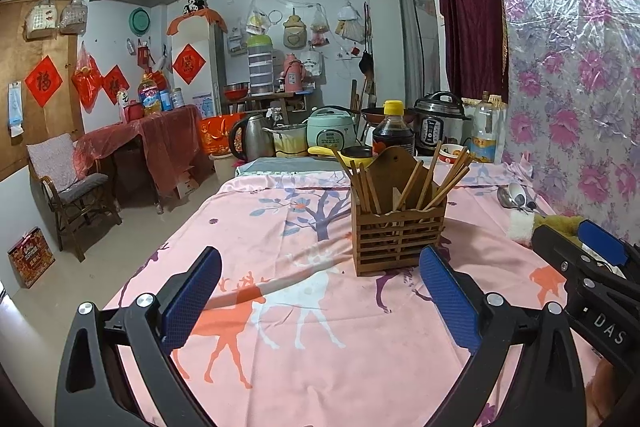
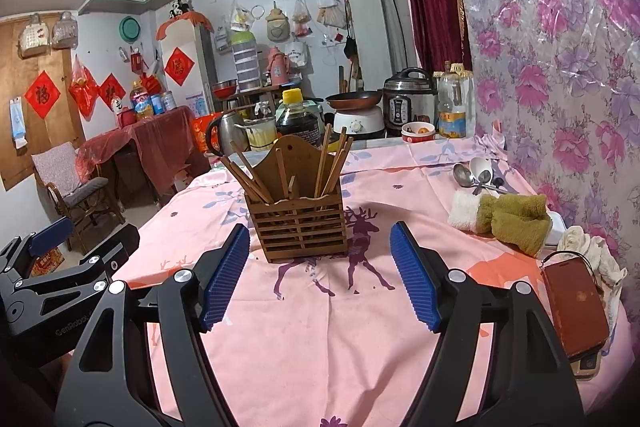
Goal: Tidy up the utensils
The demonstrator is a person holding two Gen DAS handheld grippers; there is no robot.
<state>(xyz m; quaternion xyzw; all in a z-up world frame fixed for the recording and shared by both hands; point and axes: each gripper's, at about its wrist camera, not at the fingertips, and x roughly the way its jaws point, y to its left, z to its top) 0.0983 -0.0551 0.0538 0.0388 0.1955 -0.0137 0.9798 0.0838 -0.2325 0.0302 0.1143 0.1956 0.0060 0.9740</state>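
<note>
Left gripper (image 1: pixel 320 291): wide apart, holding nothing, lower frame.
Right gripper (image 2: pixel 320 267): wide apart, holding nothing.
Holder (image 2: pixel 298 223): centre frame, upright on surface (image 2: pixel 320 347), chopsticks (image 2: pixel 336 163) inside.
Spoons (image 2: pixel 474 175): right, beside towel (image 2: pixel 508 217).

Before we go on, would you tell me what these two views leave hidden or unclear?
- Spoons, right wrist view: small and overlapping, so their number is unclear; the towel covers their handle ends.
- Wooden holder, both views: what lies at its bottom behind the slats; only the chopsticks stick out.
- Phone, right wrist view: its near end is cut off by the lens edge.
- Right gripper, left wrist view: mostly out of frame.
</note>
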